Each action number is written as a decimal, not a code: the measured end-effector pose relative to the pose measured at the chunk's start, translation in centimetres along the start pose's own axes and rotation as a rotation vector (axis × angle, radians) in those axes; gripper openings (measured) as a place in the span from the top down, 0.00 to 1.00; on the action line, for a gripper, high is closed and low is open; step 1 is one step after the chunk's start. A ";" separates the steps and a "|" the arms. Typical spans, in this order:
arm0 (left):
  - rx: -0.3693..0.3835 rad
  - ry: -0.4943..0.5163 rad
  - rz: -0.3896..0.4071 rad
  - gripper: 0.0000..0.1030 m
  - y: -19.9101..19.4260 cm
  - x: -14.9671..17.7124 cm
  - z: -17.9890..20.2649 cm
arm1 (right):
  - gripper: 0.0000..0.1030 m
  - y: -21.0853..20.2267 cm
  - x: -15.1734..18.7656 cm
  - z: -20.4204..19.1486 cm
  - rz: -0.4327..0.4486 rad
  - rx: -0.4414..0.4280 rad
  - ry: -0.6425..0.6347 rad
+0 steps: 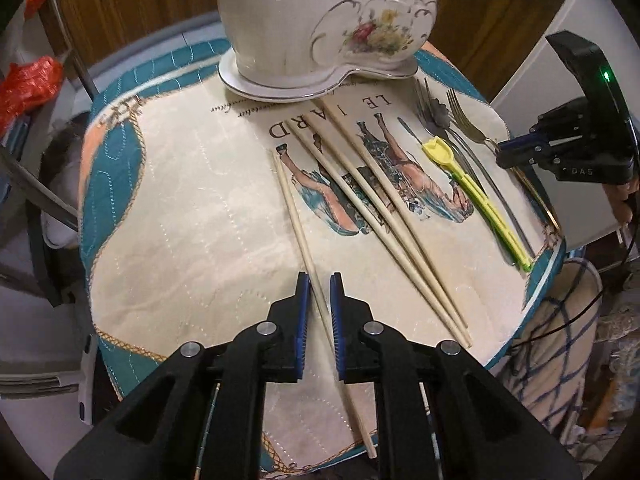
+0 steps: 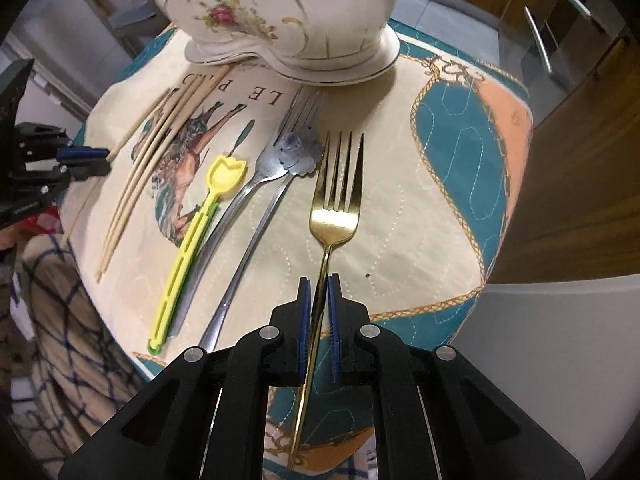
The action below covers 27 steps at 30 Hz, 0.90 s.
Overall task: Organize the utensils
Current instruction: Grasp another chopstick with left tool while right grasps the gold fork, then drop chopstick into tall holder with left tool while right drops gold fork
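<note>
Left wrist view: a pale chopstick (image 1: 316, 280) is pinched between the left gripper (image 1: 319, 285) pads, near the quilted mat's (image 1: 192, 208) front edge, apart from the three chopsticks (image 1: 384, 216) at centre. Right wrist view: the gold fork (image 2: 335, 200) is clamped by its handle in the right gripper (image 2: 319, 285), beside two silver forks (image 2: 256, 184) and a yellow clip (image 2: 192, 236).

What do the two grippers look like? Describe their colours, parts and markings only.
Both are black plastic tools with angular linkage arms joined by round silver pins. Each finger carries a blue ribbed pad. The left gripper and the right gripper look alike up close. Seen from the side, the right one has a curved black body with a small green light, faint white lettering and a thin black cable trailing below it.
</note>
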<state>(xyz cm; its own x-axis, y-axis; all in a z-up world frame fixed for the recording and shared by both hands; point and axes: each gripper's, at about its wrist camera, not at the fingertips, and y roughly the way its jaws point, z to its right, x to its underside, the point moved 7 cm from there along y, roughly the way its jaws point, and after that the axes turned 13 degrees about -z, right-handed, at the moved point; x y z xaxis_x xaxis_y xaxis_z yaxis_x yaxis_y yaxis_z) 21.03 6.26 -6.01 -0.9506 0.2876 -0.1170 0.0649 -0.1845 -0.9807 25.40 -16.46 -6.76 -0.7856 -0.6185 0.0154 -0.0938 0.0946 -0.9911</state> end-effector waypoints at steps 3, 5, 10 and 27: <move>0.018 -0.002 -0.026 0.90 0.0 -0.1 -0.3 | 0.92 -0.1 0.1 0.5 0.022 -0.024 0.037; 0.012 -0.006 -0.022 0.94 -0.1 0.1 -0.4 | 0.93 -0.1 0.5 0.7 0.044 -0.050 0.059; 0.012 -0.021 0.052 0.96 -0.7 1.2 -0.5 | 0.93 -0.4 1.3 1.3 0.097 -0.098 0.081; 0.106 -0.062 0.599 0.96 -12.1 -0.1 1.8 | 0.94 -8.9 2.1 -0.6 0.555 -0.165 0.062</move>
<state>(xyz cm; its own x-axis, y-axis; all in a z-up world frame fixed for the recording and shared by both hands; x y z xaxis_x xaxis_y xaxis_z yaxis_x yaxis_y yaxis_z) 19.77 6.74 6.17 -0.7743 0.0498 -0.6308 0.5661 -0.3909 -0.7258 24.23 -18.08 2.14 -0.7781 -0.3954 -0.4881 0.2521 0.5151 -0.8192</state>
